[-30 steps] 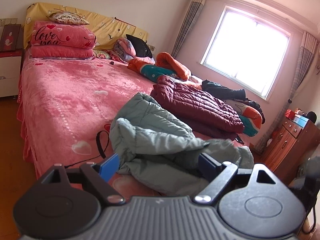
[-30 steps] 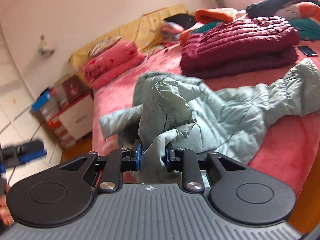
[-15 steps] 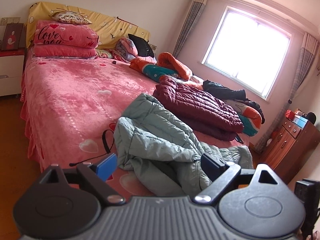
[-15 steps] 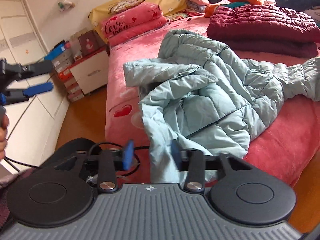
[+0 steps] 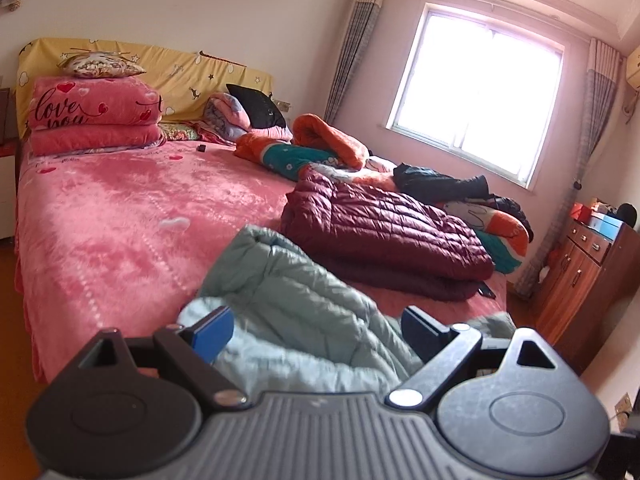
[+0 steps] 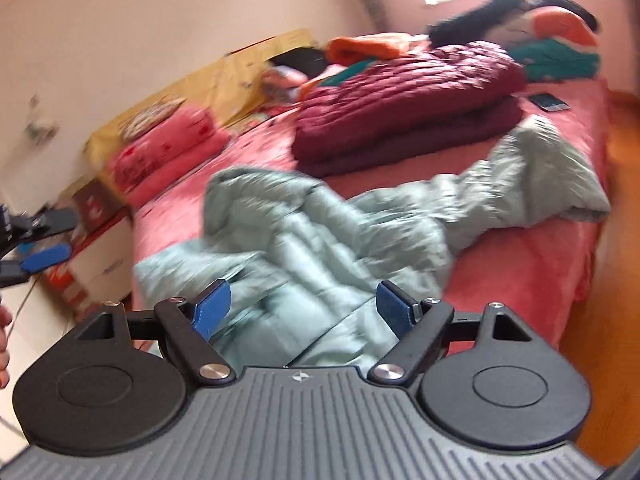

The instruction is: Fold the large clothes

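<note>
Between the blue pads of the right gripper (image 6: 304,304) there was only air: its jaws had just been opening and stood spread wide, the pale green puffer jacket (image 6: 320,248) lying loose beneath them, released. The left gripper (image 5: 316,330) hovered the same way, jaws parted, nothing pinched, the jacket's near edge showing below its pads.

The jacket sprawled crumpled along the near edge of the bed (image 5: 120,216), one sleeve (image 6: 536,176) trailing off to the right toward the corner. It looked light and airy, quilted and soft, with a slick shell that would likely slide on itself and puff back up after pressing. No stiffness to lean on, so a pinch on bulky padding would probably slip; a seamed edge, the hem or a cuff, seemed the surer hold, one corner per gripper to spread it flat.

Farther back, a maroon quilted coat (image 5: 384,232) sat already folded, a phone (image 6: 549,101) just right of it.
</note>
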Action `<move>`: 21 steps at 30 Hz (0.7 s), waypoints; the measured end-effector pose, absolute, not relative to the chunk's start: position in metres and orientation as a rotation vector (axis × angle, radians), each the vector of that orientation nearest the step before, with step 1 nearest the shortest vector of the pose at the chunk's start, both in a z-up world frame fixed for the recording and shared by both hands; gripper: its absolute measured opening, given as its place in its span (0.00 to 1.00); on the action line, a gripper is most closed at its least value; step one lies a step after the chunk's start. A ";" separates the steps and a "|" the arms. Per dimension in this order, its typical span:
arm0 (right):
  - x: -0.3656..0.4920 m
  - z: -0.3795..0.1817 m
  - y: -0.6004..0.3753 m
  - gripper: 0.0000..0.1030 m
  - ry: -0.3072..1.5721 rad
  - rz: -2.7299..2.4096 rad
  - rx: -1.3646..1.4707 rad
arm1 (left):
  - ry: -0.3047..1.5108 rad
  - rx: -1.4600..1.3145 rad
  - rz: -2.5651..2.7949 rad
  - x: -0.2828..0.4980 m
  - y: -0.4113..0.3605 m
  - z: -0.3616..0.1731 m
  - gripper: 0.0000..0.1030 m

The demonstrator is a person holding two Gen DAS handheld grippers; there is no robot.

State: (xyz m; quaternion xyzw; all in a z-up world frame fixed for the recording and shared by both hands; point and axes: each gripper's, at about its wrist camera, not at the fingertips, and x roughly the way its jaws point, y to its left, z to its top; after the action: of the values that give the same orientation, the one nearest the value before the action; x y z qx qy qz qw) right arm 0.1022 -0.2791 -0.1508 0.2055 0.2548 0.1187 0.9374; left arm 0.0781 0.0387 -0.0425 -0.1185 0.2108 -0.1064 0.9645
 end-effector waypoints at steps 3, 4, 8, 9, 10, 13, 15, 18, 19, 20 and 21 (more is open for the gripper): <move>0.123 -0.162 -0.308 0.97 0.501 0.147 0.499 | 0.427 -0.210 -0.197 0.113 0.030 -0.039 0.88; 0.131 -0.166 -0.317 0.97 0.495 0.120 0.519 | 0.431 -0.202 -0.192 0.124 0.028 -0.038 0.88; 0.164 -0.183 -0.345 0.97 0.484 0.042 0.594 | 0.464 -0.186 -0.150 0.175 0.021 -0.040 0.88; 0.172 -0.188 -0.351 0.97 0.487 0.029 0.613 | 0.476 -0.177 -0.125 0.188 0.020 -0.043 0.88; 0.180 -0.192 -0.355 0.97 0.491 0.019 0.628 | 0.490 -0.167 -0.099 0.200 0.021 -0.046 0.88; 0.206 -0.208 -0.365 0.97 0.510 -0.007 0.663 | 0.534 -0.148 -0.043 0.234 0.025 -0.059 0.88; 0.226 -0.218 -0.370 0.97 0.526 -0.015 0.682 | 0.569 -0.143 -0.022 0.257 0.026 -0.066 0.88; 0.240 -0.227 -0.370 0.97 0.539 -0.007 0.704 | 0.600 -0.139 -0.032 0.285 0.023 -0.075 0.88; 0.243 -0.228 -0.370 0.97 0.542 -0.002 0.703 | 0.610 -0.127 -0.032 0.293 0.021 -0.077 0.88; 0.246 -0.229 -0.369 0.98 0.546 0.001 0.702 | 0.623 -0.107 -0.031 0.303 0.018 -0.081 0.88; 0.247 -0.226 -0.367 0.98 0.551 0.003 0.702 | 0.638 -0.091 -0.029 0.312 0.015 -0.083 0.88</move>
State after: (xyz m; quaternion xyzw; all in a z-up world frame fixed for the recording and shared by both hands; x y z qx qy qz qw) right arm 0.2468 -0.3672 -0.2264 0.3396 0.2665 0.0012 0.9020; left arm 0.3124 0.0150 -0.0835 -0.0446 0.3136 -0.0141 0.9484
